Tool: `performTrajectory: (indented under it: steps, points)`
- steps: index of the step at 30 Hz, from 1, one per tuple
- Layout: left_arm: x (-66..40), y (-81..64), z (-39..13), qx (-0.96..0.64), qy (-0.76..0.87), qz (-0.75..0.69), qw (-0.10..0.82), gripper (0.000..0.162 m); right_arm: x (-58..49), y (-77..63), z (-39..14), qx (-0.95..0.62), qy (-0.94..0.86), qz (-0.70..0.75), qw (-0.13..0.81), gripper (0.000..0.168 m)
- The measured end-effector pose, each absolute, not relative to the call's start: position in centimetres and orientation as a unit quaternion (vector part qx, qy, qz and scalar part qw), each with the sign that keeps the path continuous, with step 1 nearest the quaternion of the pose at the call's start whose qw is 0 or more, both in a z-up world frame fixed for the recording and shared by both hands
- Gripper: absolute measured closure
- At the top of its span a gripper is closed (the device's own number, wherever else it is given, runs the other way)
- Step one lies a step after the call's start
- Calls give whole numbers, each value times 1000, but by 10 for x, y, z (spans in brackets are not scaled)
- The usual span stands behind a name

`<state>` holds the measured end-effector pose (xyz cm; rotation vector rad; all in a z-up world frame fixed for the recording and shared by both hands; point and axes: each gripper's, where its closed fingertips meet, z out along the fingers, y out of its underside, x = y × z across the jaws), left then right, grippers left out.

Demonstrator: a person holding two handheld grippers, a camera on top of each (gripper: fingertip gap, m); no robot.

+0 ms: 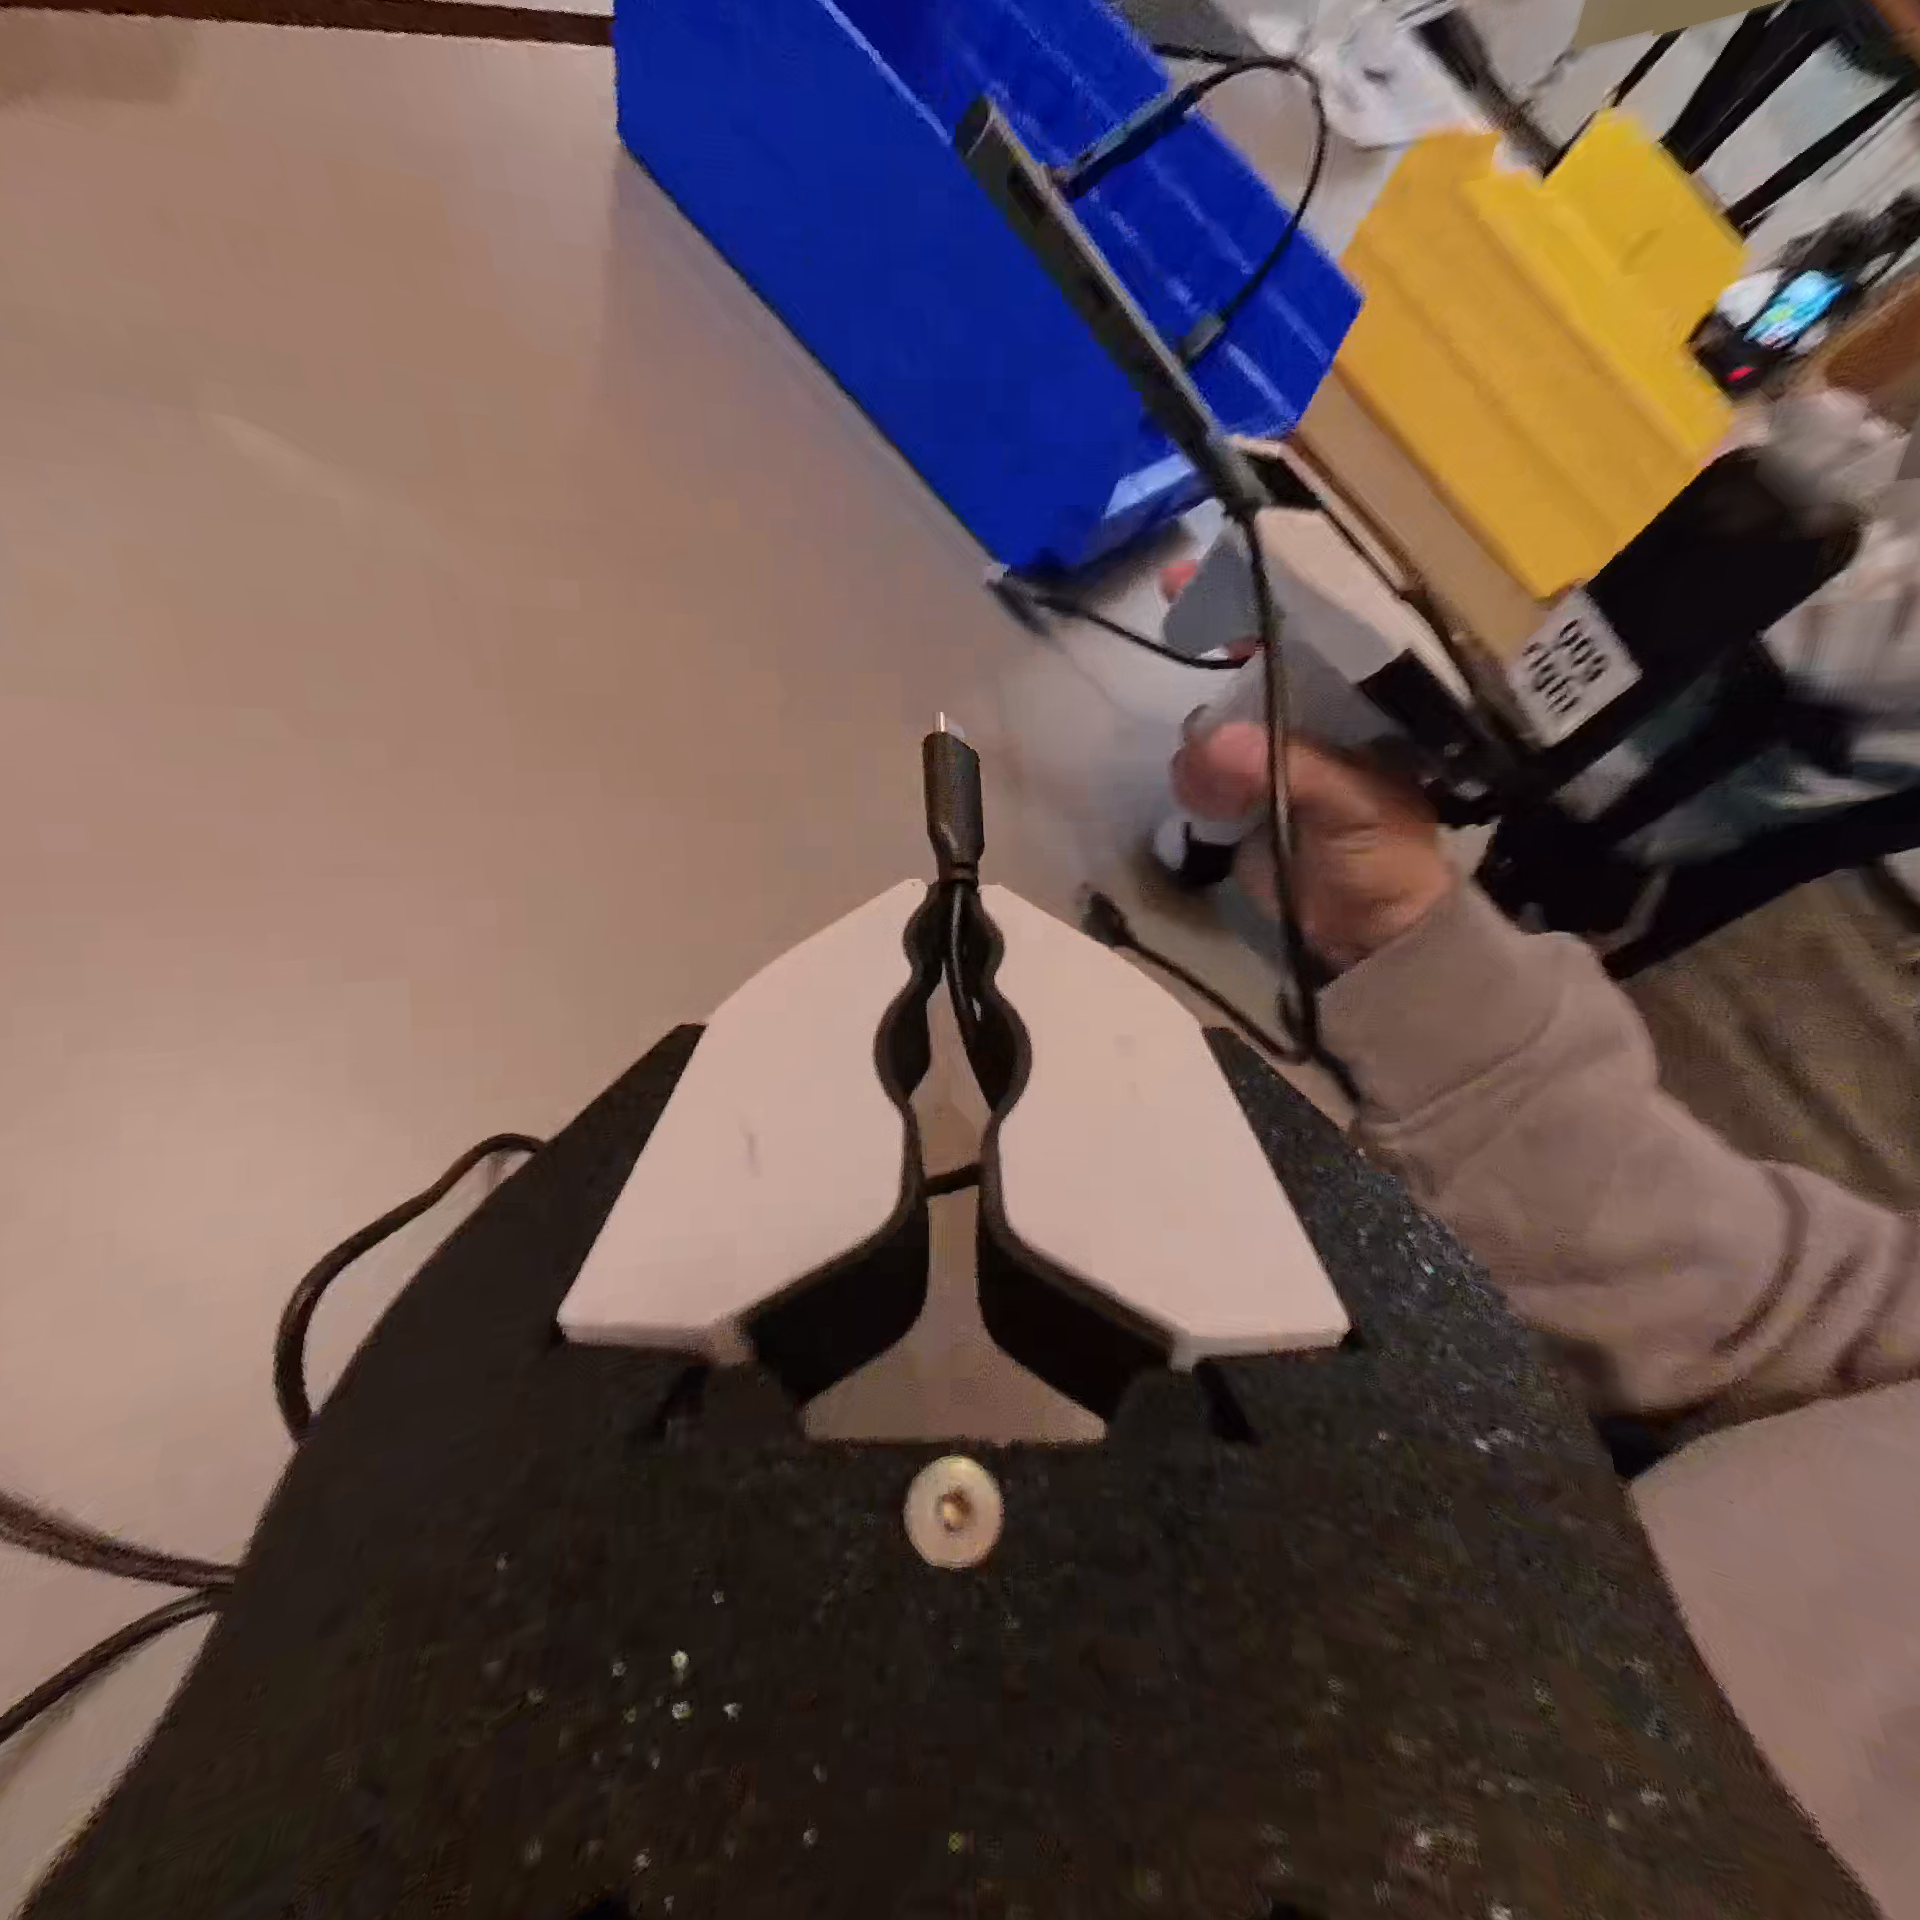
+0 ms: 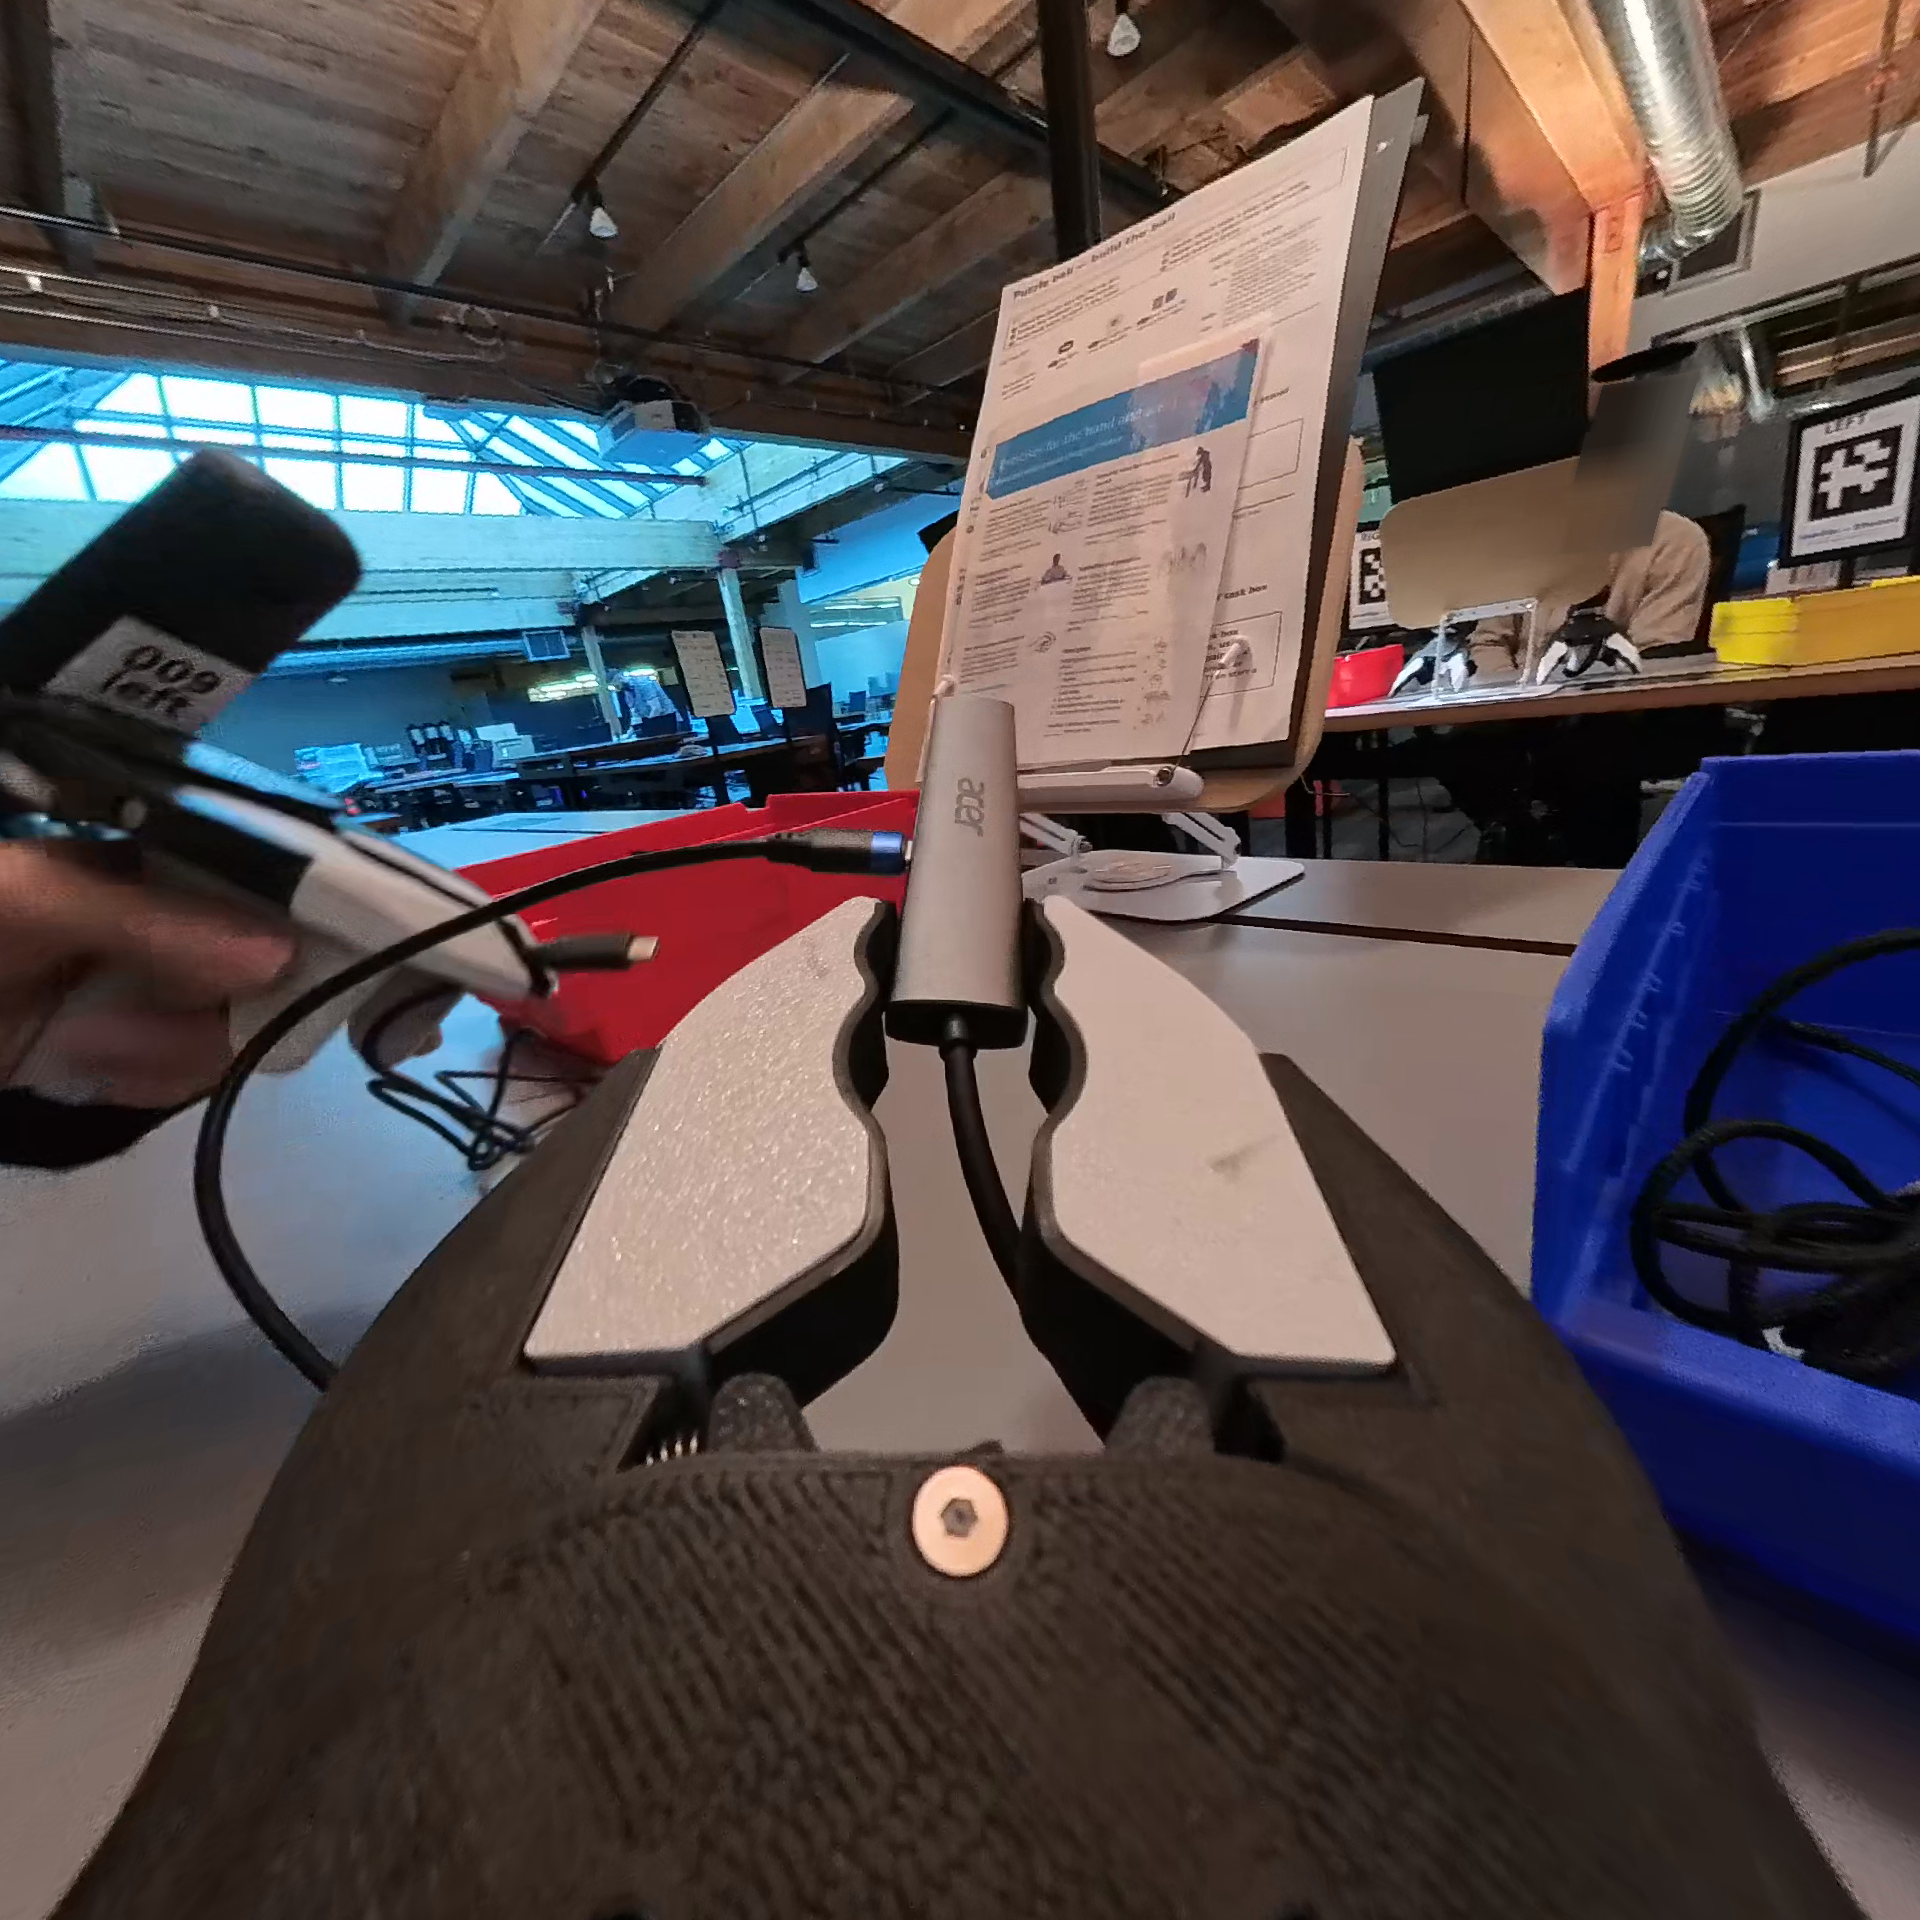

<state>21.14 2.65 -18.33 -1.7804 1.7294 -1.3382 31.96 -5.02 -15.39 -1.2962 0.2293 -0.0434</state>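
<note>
Black cable (image 1: pixel 951 821) is pinched at the fingertips of the left gripper (image 1: pixel 953 896), its plug projecting forward above the table (image 1: pixel 416 623). A grey hub (image 2: pixel 961 883) is clamped upright in the right gripper (image 2: pixel 956 966), near the blue bin (image 2: pixel 1714 1039); another cable (image 2: pixel 416 966) is plugged into its side.

Both wrist views closely share the hub (image 2: pixel 961 883).
</note>
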Motion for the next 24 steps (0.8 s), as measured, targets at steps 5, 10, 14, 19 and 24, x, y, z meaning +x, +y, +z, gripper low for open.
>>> performTrajectory:
  steps: [5,10,14,19,24]
  points:
    - [232,11,-160,-623,560,-539,83,159,313,-44,-157,-622,84,-23,778,144]
    - [249,3,-157,-617,567,-538,90,159,311,-41,-159,-629,80,-23,773,145]
    - [256,-3,-158,-614,568,-541,82,159,310,-40,-160,-631,78,-18,771,144]
    - [258,-2,-160,-615,570,-539,80,159,303,-34,-164,-651,56,-30,756,144]
    - [259,-1,-166,-621,571,-533,73,159,298,-29,-167,-664,39,-45,745,144]
